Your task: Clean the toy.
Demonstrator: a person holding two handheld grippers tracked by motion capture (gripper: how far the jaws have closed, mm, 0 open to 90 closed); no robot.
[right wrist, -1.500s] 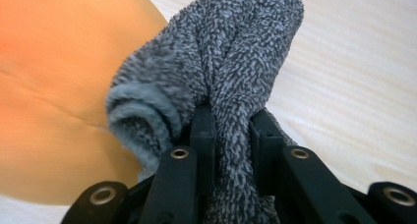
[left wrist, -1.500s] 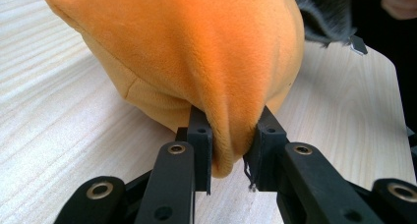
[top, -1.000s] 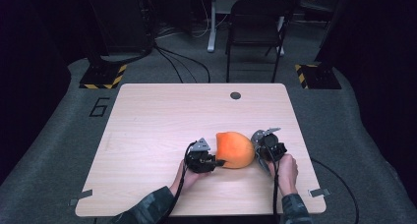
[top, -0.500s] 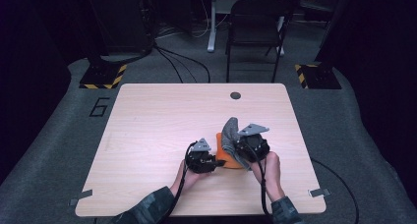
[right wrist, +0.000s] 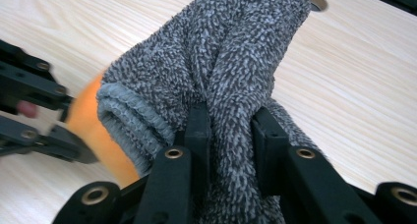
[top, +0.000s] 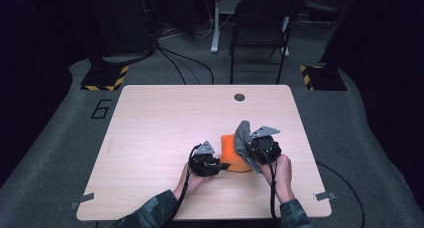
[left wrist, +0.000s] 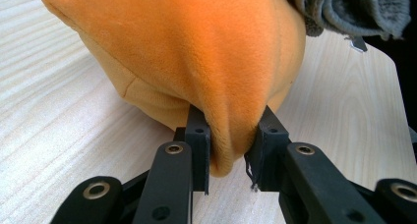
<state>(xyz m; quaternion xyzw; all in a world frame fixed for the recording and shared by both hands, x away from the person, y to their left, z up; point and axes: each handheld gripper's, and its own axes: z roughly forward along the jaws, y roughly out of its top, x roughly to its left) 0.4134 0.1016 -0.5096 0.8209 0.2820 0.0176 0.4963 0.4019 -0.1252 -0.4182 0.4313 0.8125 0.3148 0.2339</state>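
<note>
The pale wooden surface (top: 165,138) carries one soft item, an orange fleece piece (top: 233,159) with a grey knitted part (top: 243,135) rising from its far end; whether the two are one garment turned partly inside out or two separate pieces, I cannot tell. The orange fleece lies toward the person's edge of the surface, well apart from the small round hole (top: 239,97) at the far edge, and it serves as the landmark here. At its left end the left gripper (top: 216,165) has its fingers (left wrist: 199,140) clenched on a pinched fold of the orange fabric, low and close to the surface. At its right end the right gripper (top: 250,149) is raised above it, its fingers (right wrist: 198,130) clamped on a bunched ridge of the grey knit (right wrist: 231,86), whose ribbed cuff (right wrist: 133,121) curls beside the left finger. The stuff looks light, limp and stretchy, with no stiffness to hold a shape, so it should sag and drape wherever it is let go. The fleece nap looks slippery and a thin pinch may creep out; a deep bite on a doubled fold or on the ribbed cuff should hold best.
</note>
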